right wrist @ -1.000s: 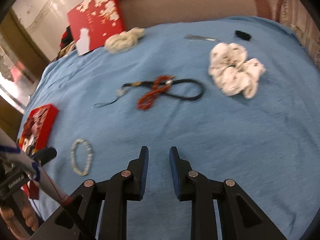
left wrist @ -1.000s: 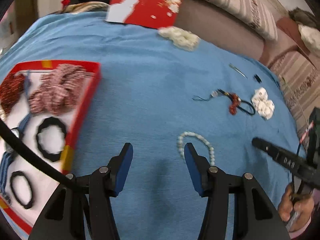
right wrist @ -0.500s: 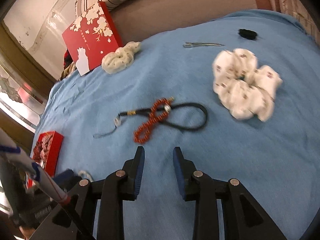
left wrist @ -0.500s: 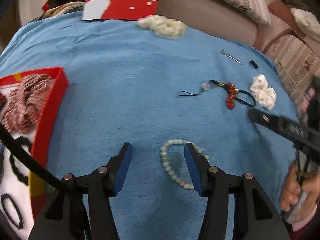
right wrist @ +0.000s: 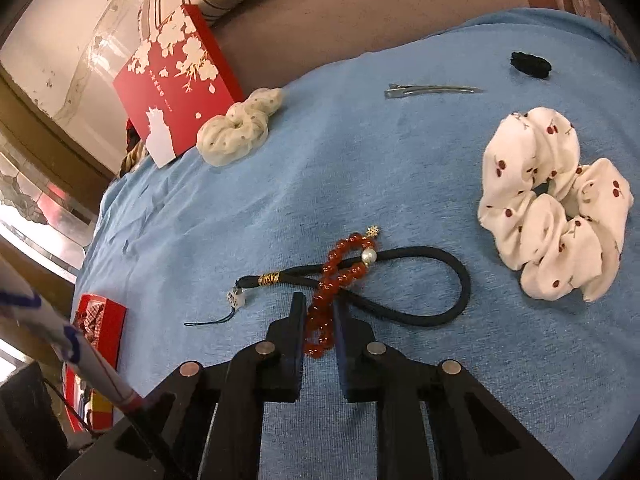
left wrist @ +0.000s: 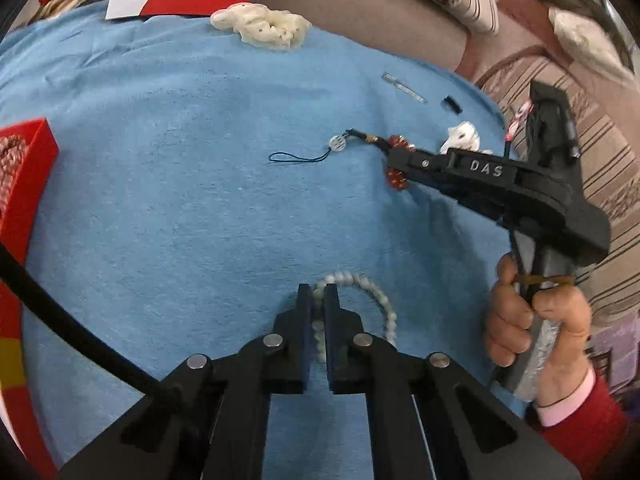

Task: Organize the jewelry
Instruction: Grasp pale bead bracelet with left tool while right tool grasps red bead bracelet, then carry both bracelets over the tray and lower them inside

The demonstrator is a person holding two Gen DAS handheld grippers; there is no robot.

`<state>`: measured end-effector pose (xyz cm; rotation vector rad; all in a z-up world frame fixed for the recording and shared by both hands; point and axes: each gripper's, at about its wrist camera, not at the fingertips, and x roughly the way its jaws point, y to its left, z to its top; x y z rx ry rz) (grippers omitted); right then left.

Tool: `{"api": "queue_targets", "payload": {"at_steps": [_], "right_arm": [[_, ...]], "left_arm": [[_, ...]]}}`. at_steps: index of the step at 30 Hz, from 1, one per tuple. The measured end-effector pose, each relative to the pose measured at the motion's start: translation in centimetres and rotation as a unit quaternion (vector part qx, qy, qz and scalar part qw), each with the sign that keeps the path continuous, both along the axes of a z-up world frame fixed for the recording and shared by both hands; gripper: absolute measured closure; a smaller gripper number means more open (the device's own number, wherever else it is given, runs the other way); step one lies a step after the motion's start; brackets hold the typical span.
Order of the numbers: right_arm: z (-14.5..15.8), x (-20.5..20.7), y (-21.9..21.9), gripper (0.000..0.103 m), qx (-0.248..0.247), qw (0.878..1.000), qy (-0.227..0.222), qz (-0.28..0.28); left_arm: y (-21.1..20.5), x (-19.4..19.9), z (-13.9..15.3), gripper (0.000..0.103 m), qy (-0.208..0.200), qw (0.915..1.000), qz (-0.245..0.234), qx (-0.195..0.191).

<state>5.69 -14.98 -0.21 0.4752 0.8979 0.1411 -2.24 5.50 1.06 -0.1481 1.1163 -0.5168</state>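
My left gripper [left wrist: 318, 300] is shut on the near side of a pale bead bracelet [left wrist: 380, 294] that lies on the blue cloth [left wrist: 180, 200]. My right gripper [right wrist: 319, 312] is open, its fingers on either side of a red bead bracelet [right wrist: 332, 276] that crosses a black cord loop [right wrist: 448, 276] with a phone charm [right wrist: 237, 298]. The right gripper also shows in the left wrist view [left wrist: 400, 162], over the red beads [left wrist: 396, 178]. The red jewelry box [left wrist: 24, 176] sits at the left edge and shows small in the right wrist view [right wrist: 100, 320].
A cherry-print scrunchie [right wrist: 556, 208], a metal hair clip [right wrist: 432, 90] and a small black clip [right wrist: 530, 64] lie to the right. A cream scrunchie [right wrist: 238, 130] and the red box lid [right wrist: 176, 80] are at the back, against a sofa.
My left gripper moved onto the pale bracelet and shut on it. My right gripper moved forward until the red bracelet lies between its fingers.
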Motion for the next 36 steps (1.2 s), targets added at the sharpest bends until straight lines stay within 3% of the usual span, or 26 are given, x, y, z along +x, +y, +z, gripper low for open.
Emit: {"api": "queue_targets", "payload": {"at_steps": [12, 21, 28, 36], "right_arm": [[5.5, -4.0, 0.9, 0.095, 0.009, 0.998, -0.068, 0.012], [8.0, -6.7, 5.4, 0.095, -0.022, 0.995, -0.084, 0.046], [10.7, -7.3, 12.2, 0.095, -0.018, 0.989, -0.1, 0.11], [12.0, -7.0, 22.6, 0.095, -0.025, 0.974, -0.101, 0.201]], "left_arm": [[3.3, -2.9, 5.1, 0.098, -0.072, 0.9968, 0.017, -0.03], [11.6, -2.7, 9.3, 0.098, -0.115, 0.9859, 0.11, -0.054], [21.2, -2.9, 9.7, 0.098, -0.11, 0.9686, 0.217, -0.052], [30.7, -3.2, 6.9, 0.098, -0.056, 0.9334, 0.354, -0.007]]}}
